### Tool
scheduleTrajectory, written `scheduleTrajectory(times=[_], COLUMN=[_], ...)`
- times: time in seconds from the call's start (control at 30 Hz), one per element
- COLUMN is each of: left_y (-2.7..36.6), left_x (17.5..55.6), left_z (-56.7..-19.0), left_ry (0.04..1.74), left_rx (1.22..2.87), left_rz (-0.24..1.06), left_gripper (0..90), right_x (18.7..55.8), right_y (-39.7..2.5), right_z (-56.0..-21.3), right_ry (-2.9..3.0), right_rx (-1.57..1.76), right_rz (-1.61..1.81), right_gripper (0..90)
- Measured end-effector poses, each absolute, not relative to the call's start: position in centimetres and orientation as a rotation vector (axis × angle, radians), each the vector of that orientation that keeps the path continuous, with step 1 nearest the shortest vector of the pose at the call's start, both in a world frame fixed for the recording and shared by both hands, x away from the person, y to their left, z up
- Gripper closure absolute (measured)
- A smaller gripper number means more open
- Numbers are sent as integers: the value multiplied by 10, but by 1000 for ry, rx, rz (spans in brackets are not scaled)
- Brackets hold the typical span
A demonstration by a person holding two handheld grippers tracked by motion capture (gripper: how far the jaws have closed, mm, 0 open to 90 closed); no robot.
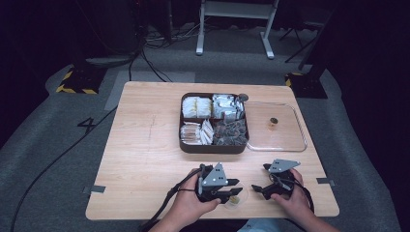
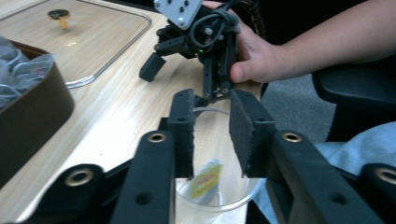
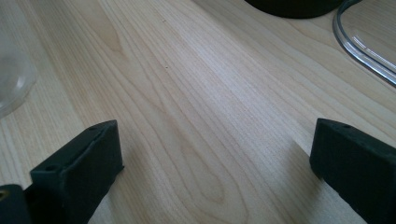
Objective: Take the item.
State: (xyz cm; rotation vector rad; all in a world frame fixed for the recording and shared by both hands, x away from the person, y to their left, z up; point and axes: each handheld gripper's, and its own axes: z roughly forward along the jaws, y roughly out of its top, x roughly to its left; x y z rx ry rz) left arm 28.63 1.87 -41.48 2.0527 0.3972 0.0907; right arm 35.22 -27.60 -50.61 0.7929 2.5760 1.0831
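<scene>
While the left gripper (image 2: 212, 135) hangs spread over the cup (image 2: 217, 193), a packet (image 2: 205, 179) sits inside.
Right gripper (image 1: 266, 187) wide open, near right; closing low could tip the light cup.

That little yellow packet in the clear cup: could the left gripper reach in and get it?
Probably yes. The left gripper hangs right above the clear cup, open, and nothing covers the yellow packet inside.
</scene>
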Motion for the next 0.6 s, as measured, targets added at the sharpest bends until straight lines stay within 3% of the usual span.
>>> scheduleTrajectory(times=[0.23,0.6], left_y=[23,45], left_x=[290,296], left_z=[-411,-400], left_ry=[416,507], left_rx=[2042,2070], left_rz=[106,243], left_gripper=[556,351], right_x=[352,352], right_y=[-276,-276], right_z=[-506,-506], right_ry=[2577,2578], right_rx=[797,792], right_rz=[1082,1084], right_gripper=[23,24])
